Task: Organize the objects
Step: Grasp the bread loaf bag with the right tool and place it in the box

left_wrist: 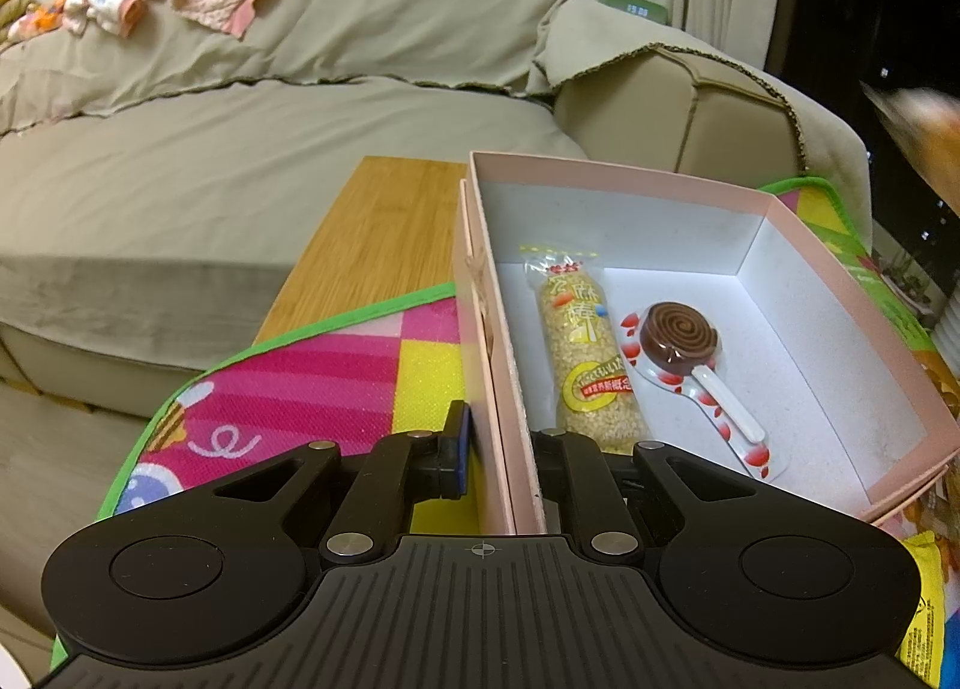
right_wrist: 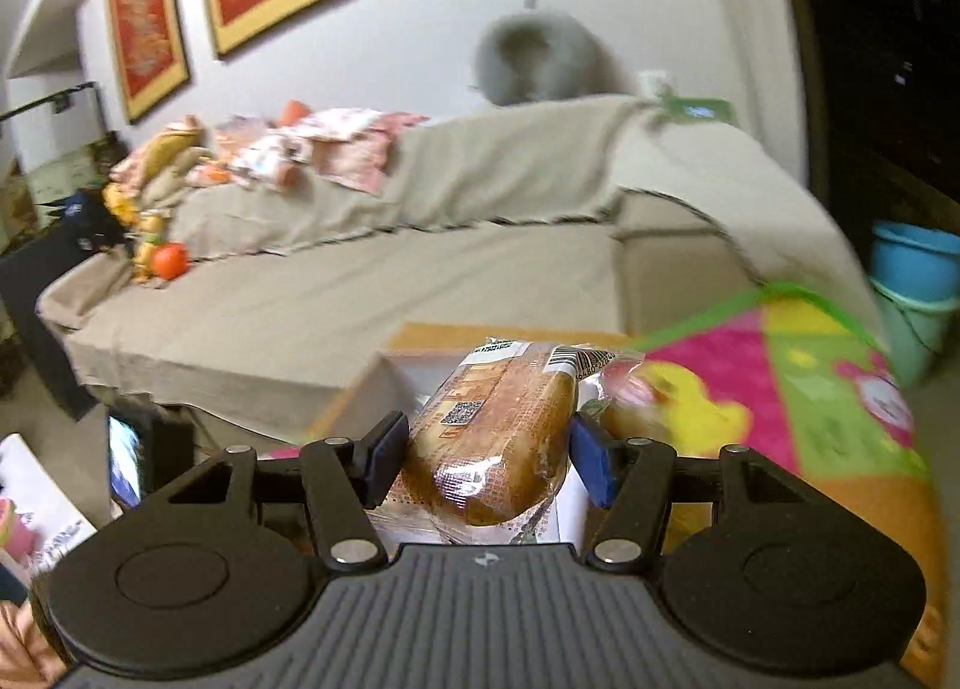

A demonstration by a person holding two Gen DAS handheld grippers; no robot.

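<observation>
Gripping the pink box (left_wrist: 780, 209) wall, left tongs (left_wrist: 501, 449) clamped narrow, right tongs (right_wrist: 486, 455) holding wrapped bread (right_wrist: 492, 437)

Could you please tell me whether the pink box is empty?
Not empty: the box holds a snack bar and a lollipop.

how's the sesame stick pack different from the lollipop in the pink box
The sesame stick pack is a long tan cylinder in a clear wrapper with yellow print; the lollipop is a brown spiral disc on a white stick. The pack lies nearer the box's left wall, the lollipop to its right. Both lie flat on the box floor, wrapped.
</observation>
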